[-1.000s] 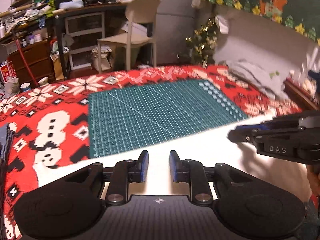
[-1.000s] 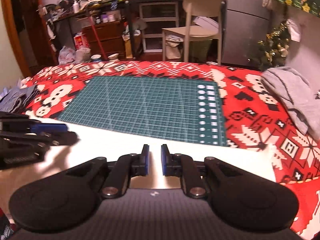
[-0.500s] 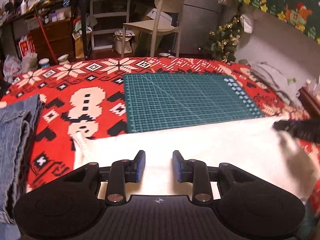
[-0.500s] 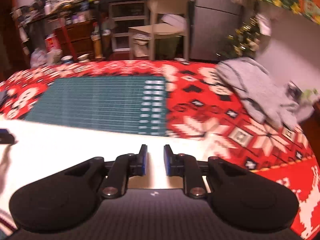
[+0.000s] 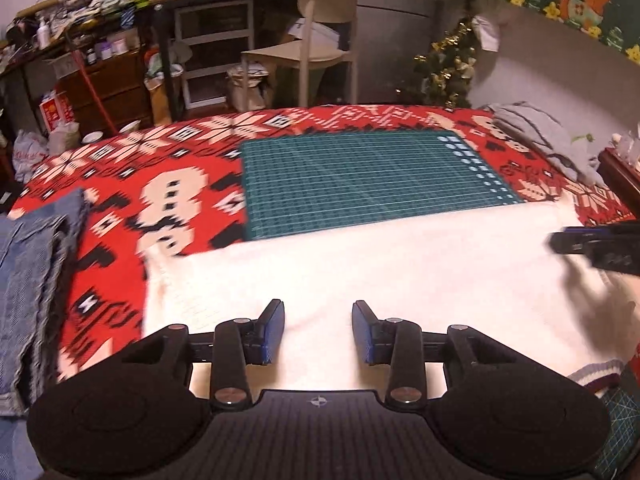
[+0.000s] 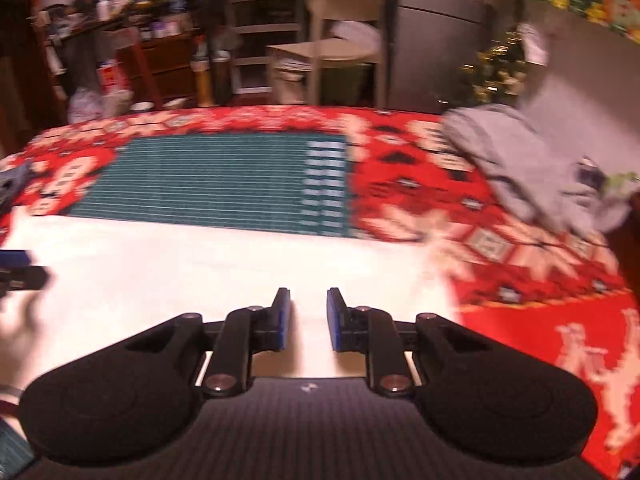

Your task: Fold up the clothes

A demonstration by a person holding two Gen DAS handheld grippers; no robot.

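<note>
Far left, folded blue jeans (image 5: 32,280) on the red patterned blanket (image 5: 120,184), apart from the job in hand; across the near half of the blanket, overlapping the near edge of the green cutting mat (image 5: 360,176), a white garment (image 5: 360,264) spread flat and broad, ribbed striped hem peeping out at lower right; judged soft, light and limp, apt to sag and drag if lifted by one point, with enough tooth in the knit not to slip from rubber pads; best taken at the near edge or corners, both grippers well apart, a pinch of cloth each. Left gripper (image 5: 318,330) over the white cloth, jaws parted and just been opening, nothing pinched between; right gripper (image 6: 308,320) further right over the same cloth, jaws narrowly parted, bare white showing in the gap, gripping nothing. Far right, a grey garment (image 6: 532,160) heaped at the blanket's edge. No legible writing: red carton lettering on the left too small, mat printing blurred.
</note>
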